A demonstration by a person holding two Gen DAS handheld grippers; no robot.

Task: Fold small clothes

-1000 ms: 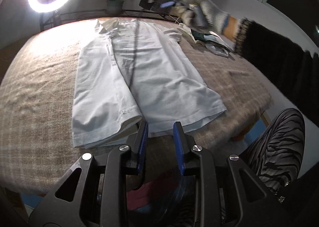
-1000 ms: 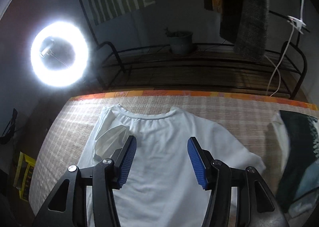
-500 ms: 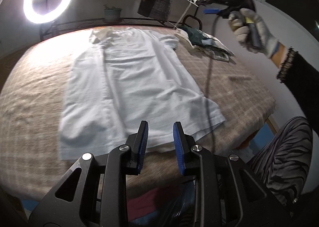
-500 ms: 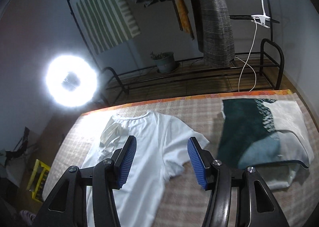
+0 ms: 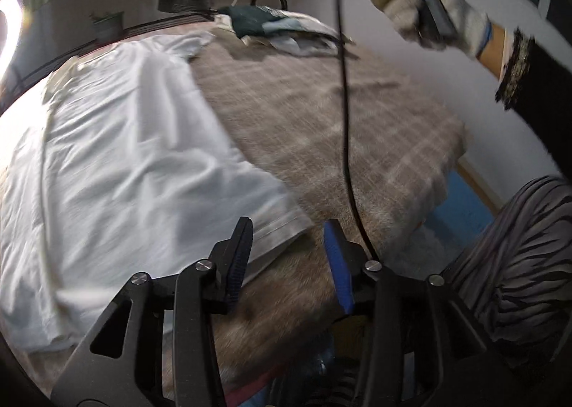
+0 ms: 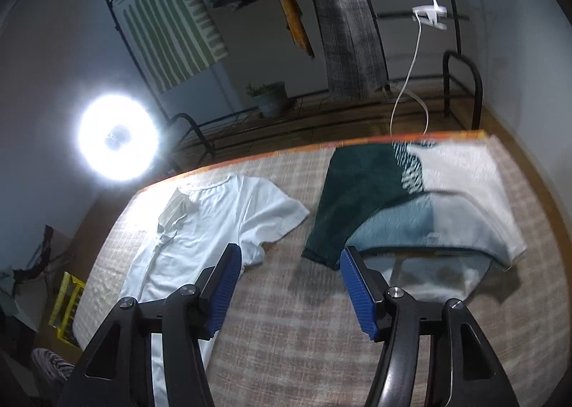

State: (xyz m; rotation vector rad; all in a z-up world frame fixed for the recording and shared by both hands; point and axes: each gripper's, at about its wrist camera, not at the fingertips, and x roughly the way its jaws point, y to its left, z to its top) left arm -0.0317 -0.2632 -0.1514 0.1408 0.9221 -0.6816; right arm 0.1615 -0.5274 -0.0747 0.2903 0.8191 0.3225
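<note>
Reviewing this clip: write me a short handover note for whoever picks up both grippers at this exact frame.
Left gripper: jaws opening, nothing between them, above the white T-shirt's hem corner.
Right gripper: jaws opening, empty, over bare blanket between the shirt and the green-and-white garment pile.
Done: white shirt lies flat, one side folded inward.
Left: remaining folds, then the pile.

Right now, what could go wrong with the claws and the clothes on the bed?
1. The thin black cable hangs across the plaid blanket beside the left claw, whose jaws are opening and empty; it might snag.
2. The left claw sits at the white T-shirt hem corner; it could pinch blanket too.
3. The right claw, also opening, hovers near the green-and-white folded pile and could nudge it.
</note>
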